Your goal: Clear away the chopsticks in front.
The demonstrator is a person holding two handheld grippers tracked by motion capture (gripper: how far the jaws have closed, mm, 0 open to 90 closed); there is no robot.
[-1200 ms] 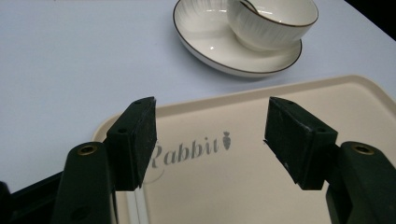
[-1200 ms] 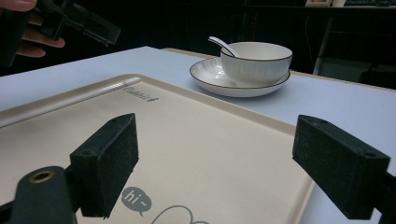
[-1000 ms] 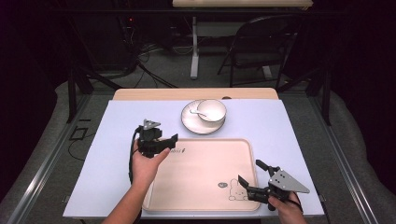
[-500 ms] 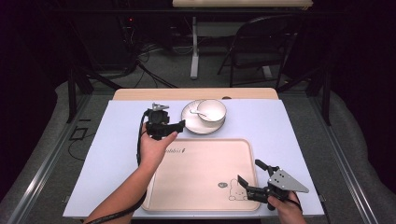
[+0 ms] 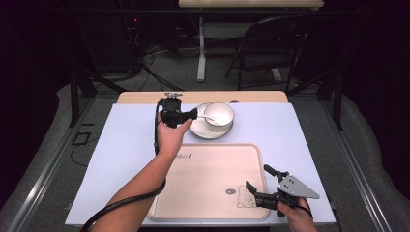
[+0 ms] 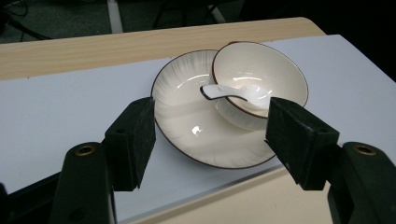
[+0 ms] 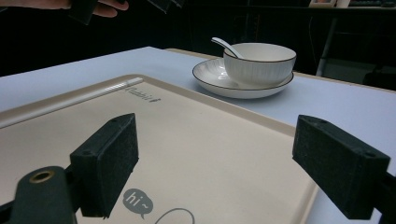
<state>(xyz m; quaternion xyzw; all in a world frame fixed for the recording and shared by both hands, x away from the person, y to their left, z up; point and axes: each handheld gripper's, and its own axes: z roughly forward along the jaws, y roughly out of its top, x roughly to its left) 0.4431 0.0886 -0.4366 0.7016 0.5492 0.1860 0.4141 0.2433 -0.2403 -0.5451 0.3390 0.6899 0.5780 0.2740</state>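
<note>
White tabletop, left tool spread beside plate, bowl, spoon, right tool spread.

Dark, dimly lit room. Grey carpeted floor with tangled black cables. Black metal-framed chair and white desk leg beyond the wooden table edge.

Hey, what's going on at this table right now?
A person holds a gripper in each hand. The left gripper, jaws open, is at the rim of a plate that carries a bowl with a white spoon in it; nothing is gripped. The right gripper sits open and empty over the near right corner of a beige tray.
</note>
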